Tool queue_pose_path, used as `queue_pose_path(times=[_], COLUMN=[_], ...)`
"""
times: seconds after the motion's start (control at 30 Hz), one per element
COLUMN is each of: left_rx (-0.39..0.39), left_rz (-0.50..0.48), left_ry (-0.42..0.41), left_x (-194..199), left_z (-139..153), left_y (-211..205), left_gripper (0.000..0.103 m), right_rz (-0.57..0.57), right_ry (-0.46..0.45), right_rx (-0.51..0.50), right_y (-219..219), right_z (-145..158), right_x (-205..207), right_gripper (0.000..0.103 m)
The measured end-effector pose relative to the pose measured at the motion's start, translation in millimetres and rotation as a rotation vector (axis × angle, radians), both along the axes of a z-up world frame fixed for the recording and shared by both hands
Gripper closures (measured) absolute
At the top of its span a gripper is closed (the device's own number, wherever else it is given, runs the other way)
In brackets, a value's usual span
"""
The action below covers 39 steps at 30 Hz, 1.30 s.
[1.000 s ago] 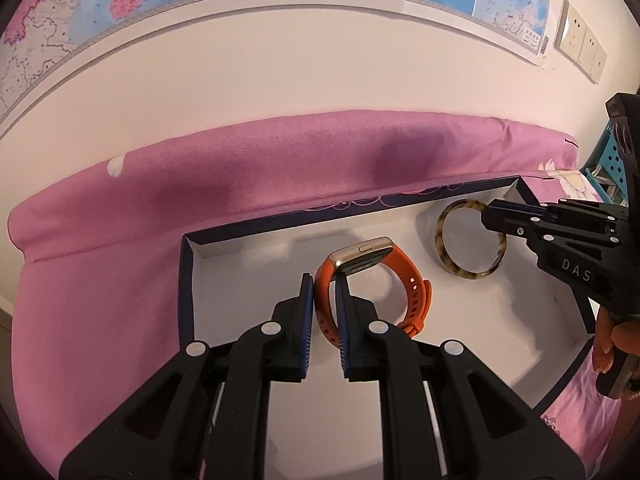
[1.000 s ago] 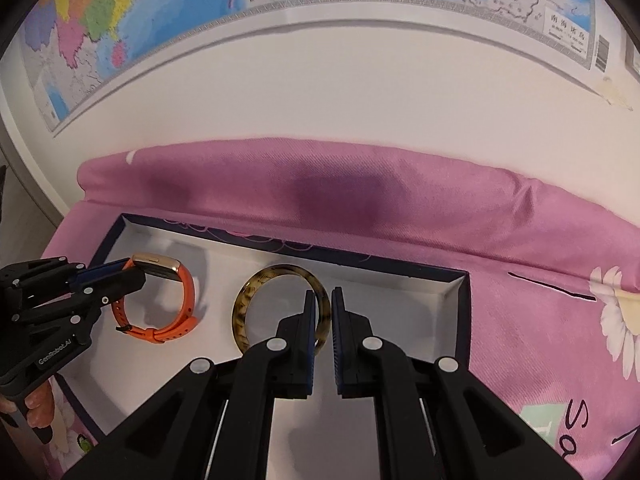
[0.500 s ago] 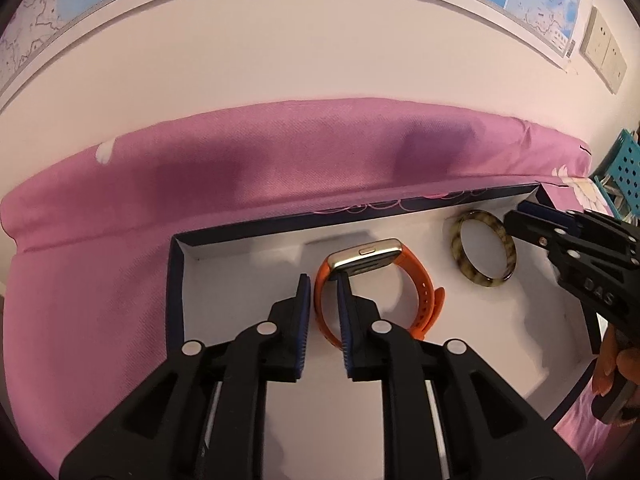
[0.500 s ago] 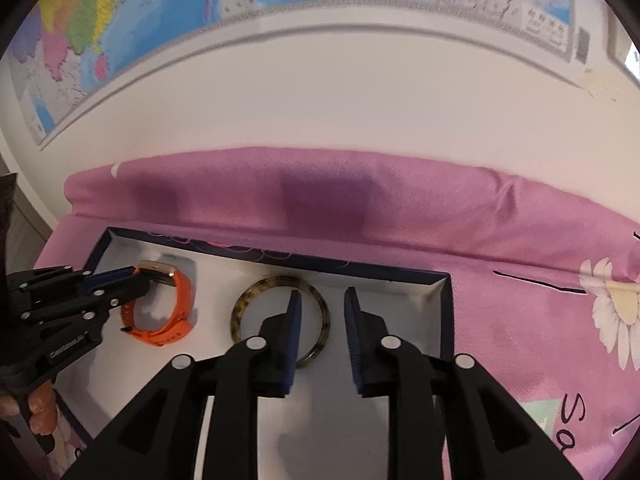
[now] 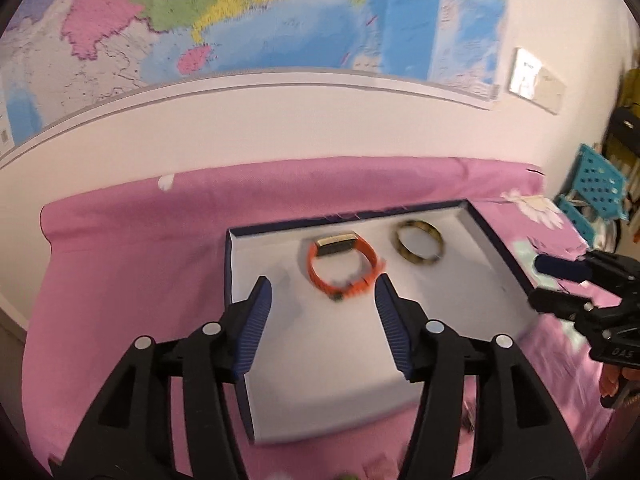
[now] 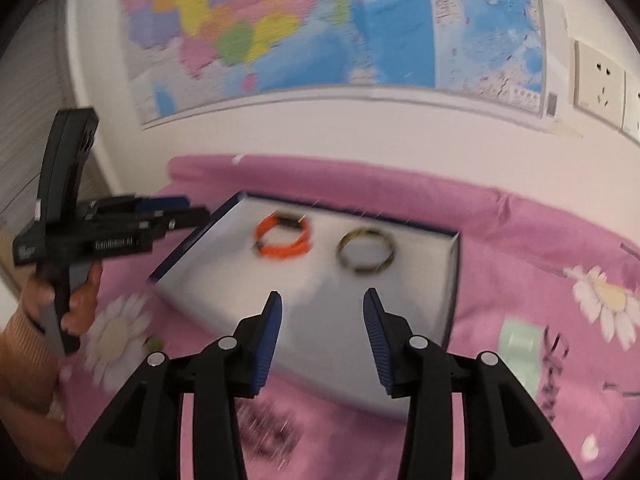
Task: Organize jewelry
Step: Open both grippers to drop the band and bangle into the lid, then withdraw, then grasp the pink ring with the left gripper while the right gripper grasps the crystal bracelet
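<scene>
left wrist view: pink floral cloth [image 5: 128, 264] over the tabletop, wall map [image 5: 248, 16] behind, blue crate [image 5: 596, 188] far right. shallow white box [image 5: 492, 248] with orange band [image 5: 340, 264] and mottled bangle [image 5: 418, 242] inside, side by side, apart. left tool [image 5: 322, 300] opening, nothing between the pads. right tool [image 6: 322, 312] opening too, hovering at the box's near edge, gripping nothing.

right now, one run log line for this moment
left gripper opening, empty | right gripper opening, empty | orange watch, bangle in box
</scene>
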<state>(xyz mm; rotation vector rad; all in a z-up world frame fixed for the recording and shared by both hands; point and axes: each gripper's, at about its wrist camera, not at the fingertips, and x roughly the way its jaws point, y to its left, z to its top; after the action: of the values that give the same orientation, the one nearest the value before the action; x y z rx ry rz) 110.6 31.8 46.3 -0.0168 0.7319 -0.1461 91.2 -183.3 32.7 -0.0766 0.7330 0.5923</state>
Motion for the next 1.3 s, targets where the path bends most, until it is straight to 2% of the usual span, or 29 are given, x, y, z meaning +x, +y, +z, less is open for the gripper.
queue_pose_path(times=[0.1,0.17,0.27,0.4,0.6,0.7,0.83,1.07,1.17,1.3], left_rx=[-0.003,0.026,0.044,0.024,0.008,-0.006,-0.013,0.007,0.014,0.029], left_rz=[-0.023,-0.034,-0.042,-0.039,-0.018,-0.019,-0.01,-0.032,-0.054,-0.094], left_ry=[-0.011,-0.021,-0.009,-0.003,0.017,0.022,0.02,0.018,0.016,0.017], left_x=[-26.8,-44.3,-63.6,-86.3,-99.8,-104.8,-108.2,-115.1,-118.7,-123.5], left_z=[-4.3,-10.4,-21.2,-31.4,-44.1,-46.4,-46.9,-47.7,-47.9,-50.1], left_y=[-1.5,-3.5,-2.8,-2.0,-4.3,-4.2,-0.8,-0.6,-3.5,-11.9], left_gripper=[0.044,0.042,0.042,0.039,0.038,0.038,0.036,0.036,0.036,0.036], right_rz=[0.048,0.063,0.075,0.066,0.049,0.054,0.041,0.026,0.027,0.018], right_ry=[0.019,0.046,0.096,0.139,0.145,0.14,0.139,0.138,0.133,0.113], right_rx=[-0.025,-0.063,-0.106,-0.08,-0.068,-0.096,-0.089,-0.061,-0.021,0.0], right_y=[3.3,5.9,8.8,4.7,8.9,14.2,11.2,6.1,1.5,-2.4], right_z=[-13.2,-26.6,-46.7,-61.6,-64.6,-67.9,-66.1,-63.0,-55.5,-45.4], right_x=[-26.6,-38.5,-50.1,-61.1,-60.1,-60.8,-61.1,-60.6,-60.3,-59.9], right_gripper=[0.063,0.063,0.067,0.067,0.067,0.075,0.08,0.082,0.095,0.095])
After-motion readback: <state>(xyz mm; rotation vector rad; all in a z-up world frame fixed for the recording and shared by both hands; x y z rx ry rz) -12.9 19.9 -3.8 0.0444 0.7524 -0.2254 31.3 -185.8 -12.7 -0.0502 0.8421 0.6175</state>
